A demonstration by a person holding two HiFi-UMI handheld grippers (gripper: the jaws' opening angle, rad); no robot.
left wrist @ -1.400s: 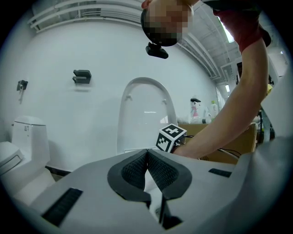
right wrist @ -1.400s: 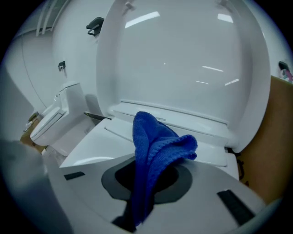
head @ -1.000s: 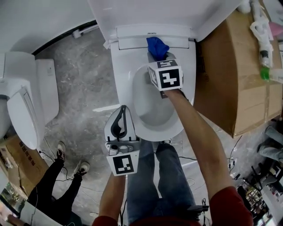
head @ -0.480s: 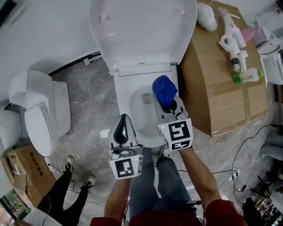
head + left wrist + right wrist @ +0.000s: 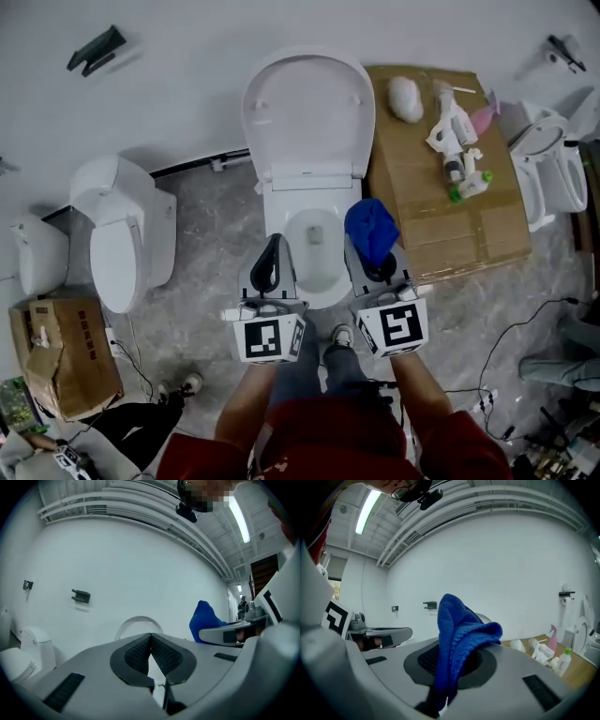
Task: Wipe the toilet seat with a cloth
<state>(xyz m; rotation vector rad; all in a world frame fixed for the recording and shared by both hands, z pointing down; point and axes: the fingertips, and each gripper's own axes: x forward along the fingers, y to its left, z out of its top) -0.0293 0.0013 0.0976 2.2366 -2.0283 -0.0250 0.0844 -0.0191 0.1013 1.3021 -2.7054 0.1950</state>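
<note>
A white toilet stands in the middle of the head view with its lid [image 5: 309, 112] up and its seat [image 5: 330, 281] down over the bowl. Both grippers hang level, high above the seat's front. My left gripper [image 5: 272, 242] is shut with nothing in it; in the left gripper view its pads [image 5: 140, 651] meet at the tip. My right gripper [image 5: 368, 248] is shut on a blue cloth [image 5: 372, 228], which bunches up out of the jaws in the right gripper view as the cloth [image 5: 457, 634]. The cloth [image 5: 206, 620] also shows at the right of the left gripper view.
A cardboard box [image 5: 422, 220] right of the toilet carries a spray bottle [image 5: 455, 141] and a white wad [image 5: 406, 97]. A second toilet [image 5: 117, 239] stands at the left, a third [image 5: 553, 169] at the far right. A smaller box [image 5: 61, 352] and cables lie on the floor.
Both grippers have risen well away from the toilet. The right one lifted the blue cloth off the back of the seat and drew back beside the left. The head view now takes in more of the room.
</note>
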